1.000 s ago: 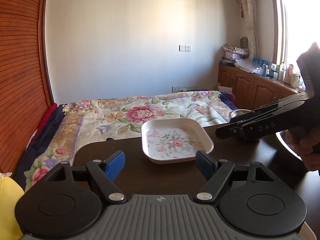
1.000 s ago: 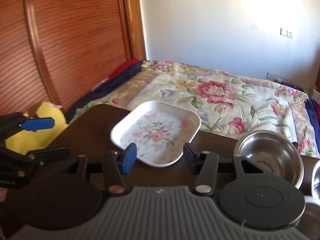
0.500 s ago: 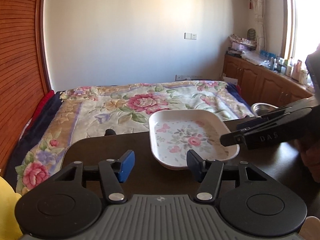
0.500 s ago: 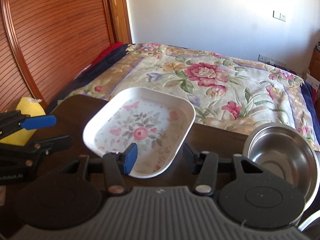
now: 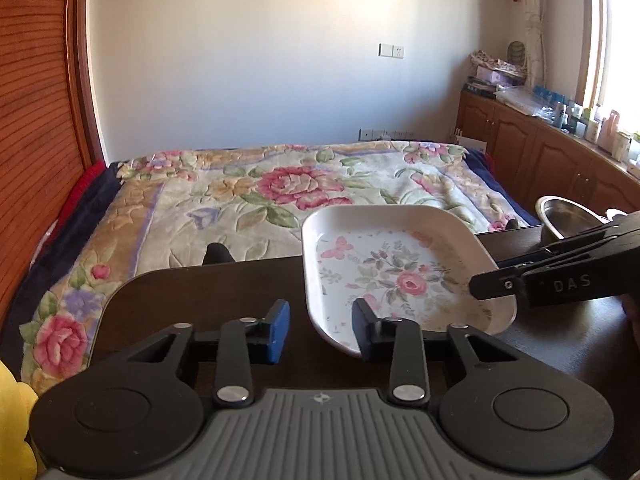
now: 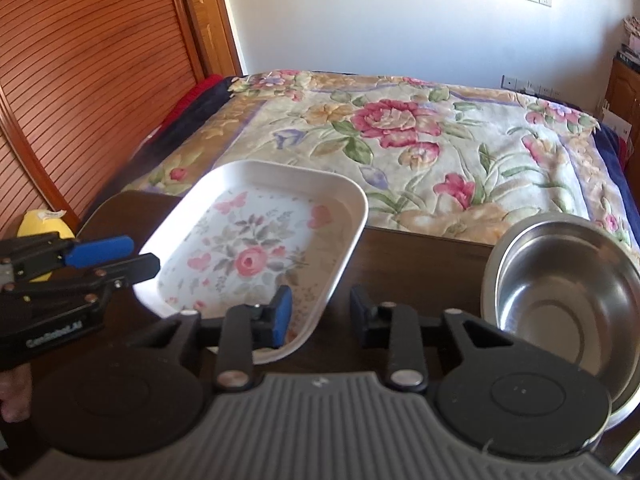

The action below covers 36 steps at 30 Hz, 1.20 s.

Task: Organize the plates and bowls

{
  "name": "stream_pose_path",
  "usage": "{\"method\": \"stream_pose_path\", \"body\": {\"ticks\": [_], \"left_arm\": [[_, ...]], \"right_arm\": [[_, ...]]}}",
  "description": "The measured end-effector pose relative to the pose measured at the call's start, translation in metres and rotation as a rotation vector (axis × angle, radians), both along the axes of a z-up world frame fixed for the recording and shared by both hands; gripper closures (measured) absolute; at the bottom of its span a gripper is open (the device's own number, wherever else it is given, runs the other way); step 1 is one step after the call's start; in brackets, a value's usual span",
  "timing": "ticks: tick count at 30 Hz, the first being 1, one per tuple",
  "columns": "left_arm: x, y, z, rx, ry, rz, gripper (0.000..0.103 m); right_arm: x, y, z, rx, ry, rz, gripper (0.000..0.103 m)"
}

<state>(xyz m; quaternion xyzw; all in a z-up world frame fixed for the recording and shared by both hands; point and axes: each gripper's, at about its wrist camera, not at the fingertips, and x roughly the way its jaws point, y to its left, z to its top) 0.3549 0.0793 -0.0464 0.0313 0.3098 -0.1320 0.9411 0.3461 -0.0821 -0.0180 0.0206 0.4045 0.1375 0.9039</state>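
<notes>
Two pairs of tongs are seen over a dark worktop [image 5: 224,292] that stands against a bed [image 5: 280,192] with a flowered cover. A white rectangular plate [image 5: 400,268] with a rose and butterfly print lies on the worktop near its far edge, flat as far as can be told. The left tongs [image 5: 320,330] are held at the plate's near left corner, with the prongs parted by a moderate gap and nothing gripped between them; the right prong lies over the plate's rim, though contact cannot be judged. The right tongs [image 6: 320,314] are likewise parted and hold nothing; their blue-padded left prong is seen in front of the plate's [image 6: 256,256] near right corner, while the other prong sits over bare worktop [image 6: 420,264]. In the left view the right tongs [image 5: 486,280] reach in from the side over the plate's right rim. A steel bowl [image 6: 560,280] rests on the worktop to the right of the plate, apart from it, and seems to be nested in a second bowl. A yellow soft object [image 6: 40,224] is visible beyond the worktop's left edge.
</notes>
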Motion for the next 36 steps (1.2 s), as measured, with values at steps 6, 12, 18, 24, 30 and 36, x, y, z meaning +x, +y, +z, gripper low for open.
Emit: {"method": "stream_pose_path", "body": {"ticks": [6,12,18,24,30,36], "left_arm": [[0.005,0.002,-0.005,-0.022,0.017,0.013,0.077],[0.008,0.003,-0.007,-0.029,0.028,0.013,0.079],[0.015,0.001,-0.011,-0.045,0.041,0.001,0.080],[0.017,0.002,-0.012,-0.059,0.040,0.002,0.085],[0.009,0.002,-0.010,-0.036,0.048,-0.002,0.088],[-0.012,0.005,-0.001,-0.036,0.055,-0.005,0.088]], "right_arm": [[0.001,0.000,-0.002,-0.001,-0.001,-0.004,0.074],[0.001,-0.002,-0.003,-0.004,-0.005,-0.008,0.076],[0.001,-0.002,-0.003,0.001,-0.011,-0.006,0.085],[0.002,-0.004,-0.004,0.017,-0.011,-0.012,0.088],[0.000,-0.005,-0.003,0.034,0.002,0.011,0.090],[-0.014,-0.008,0.002,0.055,-0.011,0.017,0.090]]}}
